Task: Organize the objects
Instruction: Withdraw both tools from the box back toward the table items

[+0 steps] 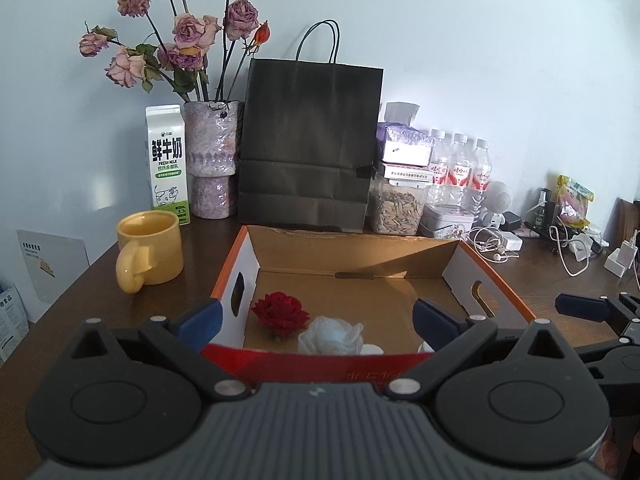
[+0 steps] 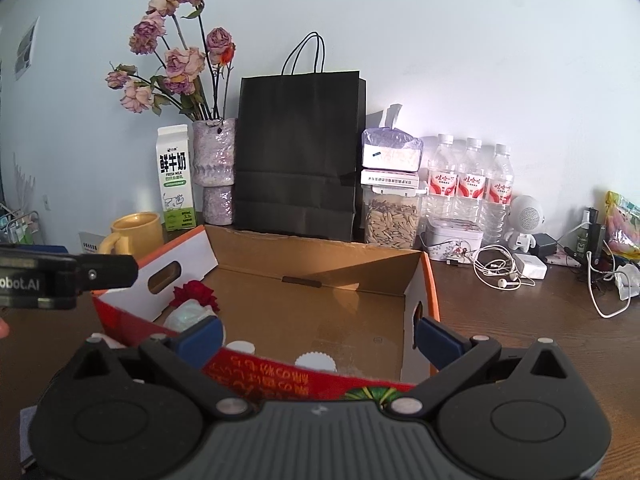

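Legibly, the milk carton (image 1: 166, 160) reads "FRESH MILK"; the left hand-held gripper (image 1: 316, 316) body shows "obot.AI" in the right wrist view. An open cardboard box (image 1: 460, 268) on the tabletop (image 1: 80, 280) holds 1 red rose (image 1: 280, 312) touching 1 white rose (image 1: 332, 334) at its near-left corner. Both the left and the right hand-held gripper (image 2: 318, 332) stand wide, empty, at the box's near wall. A black paper bag (image 1: 312, 144), yellow mug (image 1: 150, 248) and 3 water bottles (image 1: 460, 164) stand behind.

Pale blue-white wall (image 1: 480, 40) behind, lit brighter toward the right. Dark brown wood table (image 1: 100, 280) runs up to it, w/ sunlight patches on the surface at right.
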`<state>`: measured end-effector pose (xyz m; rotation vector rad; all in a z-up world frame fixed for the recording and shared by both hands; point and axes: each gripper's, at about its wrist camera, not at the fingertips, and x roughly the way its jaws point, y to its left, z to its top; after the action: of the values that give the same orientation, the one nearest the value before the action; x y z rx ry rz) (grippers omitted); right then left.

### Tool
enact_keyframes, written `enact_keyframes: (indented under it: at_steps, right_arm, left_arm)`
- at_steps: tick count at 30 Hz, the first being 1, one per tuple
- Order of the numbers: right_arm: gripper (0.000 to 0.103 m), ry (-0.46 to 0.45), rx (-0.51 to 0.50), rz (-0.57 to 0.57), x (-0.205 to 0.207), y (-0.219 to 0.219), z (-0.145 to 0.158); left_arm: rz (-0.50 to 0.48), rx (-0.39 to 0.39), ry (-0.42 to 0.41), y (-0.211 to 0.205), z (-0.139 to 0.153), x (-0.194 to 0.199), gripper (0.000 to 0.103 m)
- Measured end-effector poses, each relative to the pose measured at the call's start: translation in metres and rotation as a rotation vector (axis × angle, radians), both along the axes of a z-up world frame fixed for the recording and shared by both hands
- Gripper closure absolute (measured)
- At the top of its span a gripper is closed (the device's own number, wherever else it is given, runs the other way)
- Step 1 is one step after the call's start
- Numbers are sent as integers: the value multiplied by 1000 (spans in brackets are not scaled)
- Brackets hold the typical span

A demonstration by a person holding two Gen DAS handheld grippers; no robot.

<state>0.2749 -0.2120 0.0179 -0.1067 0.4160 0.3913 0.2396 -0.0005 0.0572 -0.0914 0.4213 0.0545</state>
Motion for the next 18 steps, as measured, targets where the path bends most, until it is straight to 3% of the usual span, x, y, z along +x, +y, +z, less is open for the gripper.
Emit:
enact_keyframes:
  at_steps: [18]
  right_arm:
    - [0,21,-5,11,-80,-30,-18]
  left_arm:
    - [-7,7,35,9,-23,-77,0]
